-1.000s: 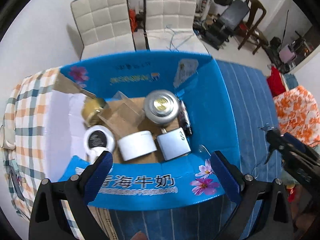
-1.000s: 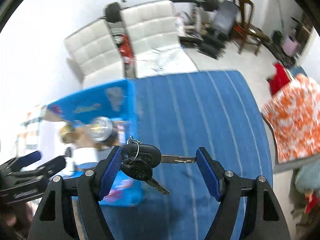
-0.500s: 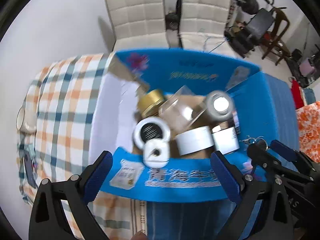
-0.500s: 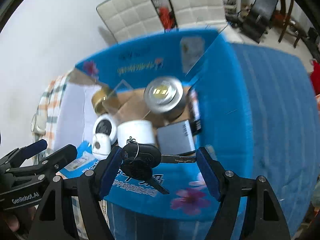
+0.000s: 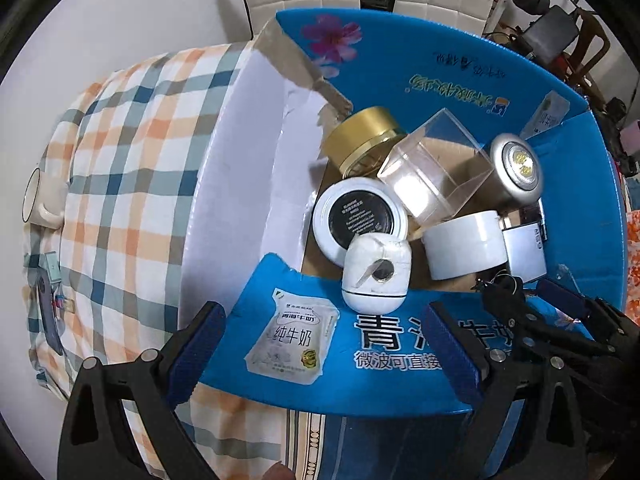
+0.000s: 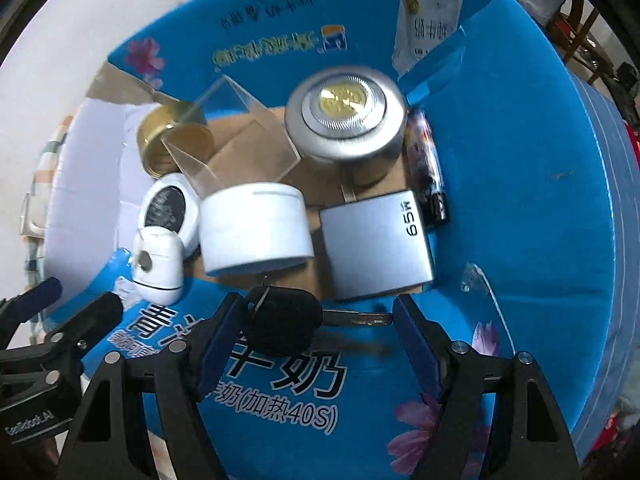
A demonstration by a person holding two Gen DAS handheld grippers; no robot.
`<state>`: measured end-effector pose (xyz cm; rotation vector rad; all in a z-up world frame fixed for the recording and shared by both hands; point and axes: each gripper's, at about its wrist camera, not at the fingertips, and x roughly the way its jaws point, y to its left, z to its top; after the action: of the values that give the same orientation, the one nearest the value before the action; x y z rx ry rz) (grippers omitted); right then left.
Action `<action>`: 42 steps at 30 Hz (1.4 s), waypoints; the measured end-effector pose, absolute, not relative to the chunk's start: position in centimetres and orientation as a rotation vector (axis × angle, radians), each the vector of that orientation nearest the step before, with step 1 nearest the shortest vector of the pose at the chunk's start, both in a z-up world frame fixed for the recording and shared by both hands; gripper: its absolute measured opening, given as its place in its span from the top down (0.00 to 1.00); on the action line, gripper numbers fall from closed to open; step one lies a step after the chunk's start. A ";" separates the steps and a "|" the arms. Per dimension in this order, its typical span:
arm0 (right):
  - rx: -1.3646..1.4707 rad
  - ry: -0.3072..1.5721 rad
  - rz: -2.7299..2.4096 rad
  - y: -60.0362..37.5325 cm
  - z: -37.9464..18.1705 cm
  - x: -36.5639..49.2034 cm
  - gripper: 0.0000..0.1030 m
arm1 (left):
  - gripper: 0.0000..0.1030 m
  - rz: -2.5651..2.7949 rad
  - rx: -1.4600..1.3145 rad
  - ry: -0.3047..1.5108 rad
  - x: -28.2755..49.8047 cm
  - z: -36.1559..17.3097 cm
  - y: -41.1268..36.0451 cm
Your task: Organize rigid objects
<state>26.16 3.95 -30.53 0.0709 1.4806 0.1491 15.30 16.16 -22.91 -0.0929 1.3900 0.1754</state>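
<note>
My right gripper point(image 6: 316, 320) is shut on a bunch of keys point(image 6: 284, 320) with black heads, the metal blade spanning across to the right finger. It holds them over the near flap of the blue cardboard box point(image 6: 520, 184). The box holds a silver tin point(image 6: 344, 116), a white round tin point(image 6: 256, 228), a silver 65W charger point(image 6: 376, 244), a clear cube point(image 6: 228, 136), a gold-lidded jar point(image 6: 168, 140) and a small white capsule-shaped case point(image 6: 158, 264). My left gripper point(image 5: 324, 352) is open and empty over the box's near-left flap point(image 5: 360, 344). The right gripper and keys show in the left wrist view point(image 5: 504, 288).
The box sits between a plaid cloth point(image 5: 120, 160) on the left and a blue striped cloth point(image 6: 616, 240) on the right. A white mug point(image 5: 38, 200) and a dark phone-like item point(image 5: 48, 316) lie on the plaid cloth. A dark lighter point(image 6: 426, 168) lies inside the box at the right wall.
The right gripper has carried the keys left from the blue striped cloth to above the box's near flap. The left gripper has moved left and closer to the box.
</note>
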 end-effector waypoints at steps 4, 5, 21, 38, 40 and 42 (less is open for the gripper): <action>0.047 1.494 0.112 4.5 -31.2 26.1 0.23 | 0.03 0.172 -0.083 1.391 15.2 -23.2 16.3; 0.050 1.501 0.107 4.6 -31.4 26.0 0.23 | 0.03 0.171 -0.079 1.392 15.2 -23.3 16.3; 0.044 1.456 0.013 4.0 -29.1 24.5 0.15 | 0.03 0.145 -0.063 1.377 15.2 -22.5 15.9; 0.090 1.267 0.007 0.4 -14.0 21.5 0.15 | 0.03 0.094 -0.105 1.270 13.3 -13.6 14.5; 0.098 1.237 0.018 0.1 -11.4 20.4 0.15 | 0.03 0.085 -0.112 1.249 12.7 -11.7 14.3; 0.096 1.208 0.023 0.0 -8.6 19.5 0.15 | 0.03 0.082 -0.112 1.225 12.1 -9.8 14.2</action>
<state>19.53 -0.03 -8.59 0.0959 1.2078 0.0229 12.07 14.17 -9.79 -0.1123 1.2251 0.0817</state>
